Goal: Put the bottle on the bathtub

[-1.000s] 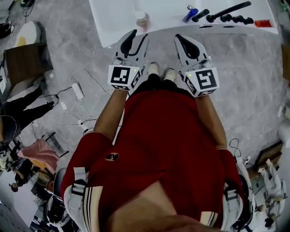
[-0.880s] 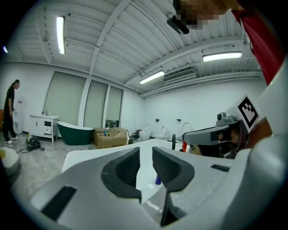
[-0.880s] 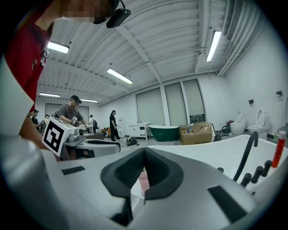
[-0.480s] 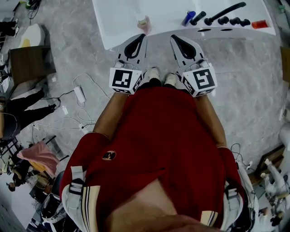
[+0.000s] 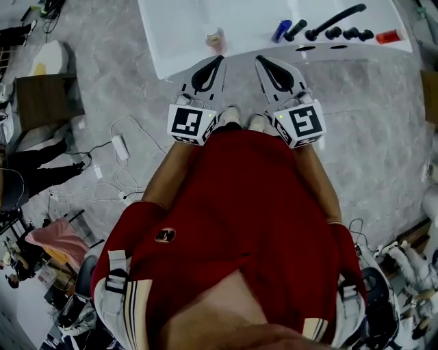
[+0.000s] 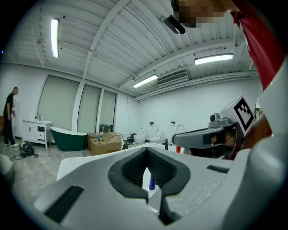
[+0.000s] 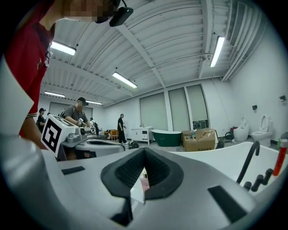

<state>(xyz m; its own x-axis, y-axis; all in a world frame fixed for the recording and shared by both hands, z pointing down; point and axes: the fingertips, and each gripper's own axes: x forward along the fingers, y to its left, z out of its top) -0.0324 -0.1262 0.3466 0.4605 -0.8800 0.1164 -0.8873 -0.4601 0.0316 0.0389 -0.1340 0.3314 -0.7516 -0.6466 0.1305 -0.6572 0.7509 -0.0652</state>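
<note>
**White rim holds the bottle, 2 grippers empty**

Pale and small, the bottle (image 5: 215,35) stands upright on the rim of the bathtub (image 5: 171,41), so the placing looks done. The left gripper (image 5: 217,61) is clenched on nothing, jaws pressed together. Its tip hangs just short of the rim, close to the bottle. The right gripper (image 5: 261,61) is likewise closed and empty, beside the left one and aimed at the same rim. A blue bottle (image 5: 281,30) and the black faucet (image 5: 335,20) sit further right along the rim, well apart from the pale one.

The risk I see is a nudge. A closed tip pushed forward or swung sideways could catch the narrow bottle and tip it into the basin or onto the floor. Loose cables (image 5: 120,147) on the floor at the person's left could snag a foot on stepping back.
</note>
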